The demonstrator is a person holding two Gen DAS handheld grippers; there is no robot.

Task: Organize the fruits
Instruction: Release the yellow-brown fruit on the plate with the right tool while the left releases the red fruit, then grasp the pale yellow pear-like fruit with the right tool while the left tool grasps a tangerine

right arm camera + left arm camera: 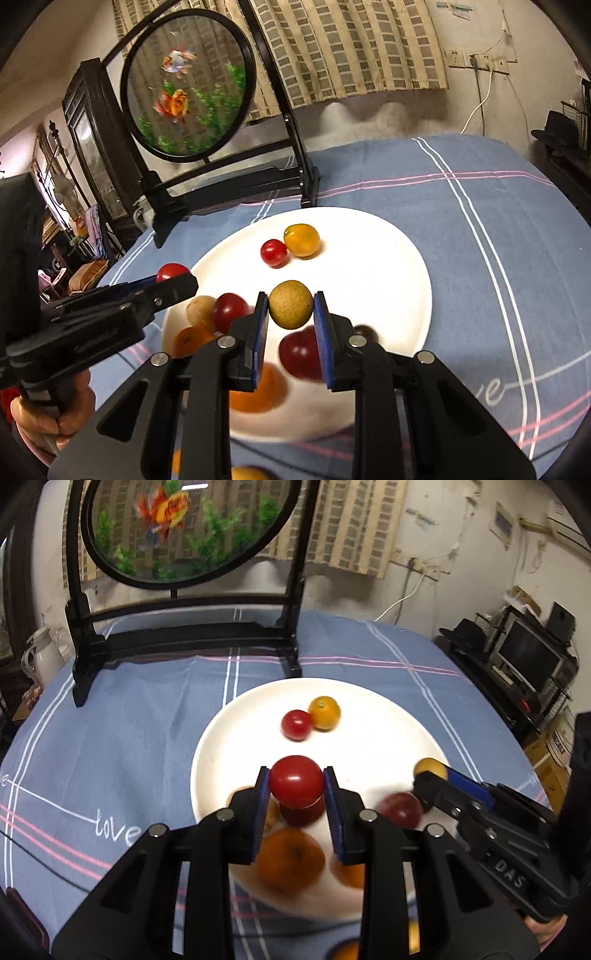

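Observation:
My left gripper [295, 783] is shut on a red cherry tomato [295, 779], held above the near part of a white plate [369, 709]. My right gripper [290, 306] is shut on a tan round fruit [290, 303] over the same plate [391, 266]. Each gripper also shows in the other view: the right gripper [430, 775] with its tan fruit [429, 766], the left gripper [174, 277] with its tomato [170, 271]. A small red tomato [273, 253] and a yellow tomato [301, 240] touch near the plate's far side. Blurred orange, red and tan fruits lie beneath the grippers.
A round goldfish screen on a black stand [184, 635] rises just behind the plate on the blue checked tablecloth [480, 229]. A white kettle [40, 657] sits off the table's left edge and a television [528, 657] at the right. A hand [48, 417] holds the left gripper's handle.

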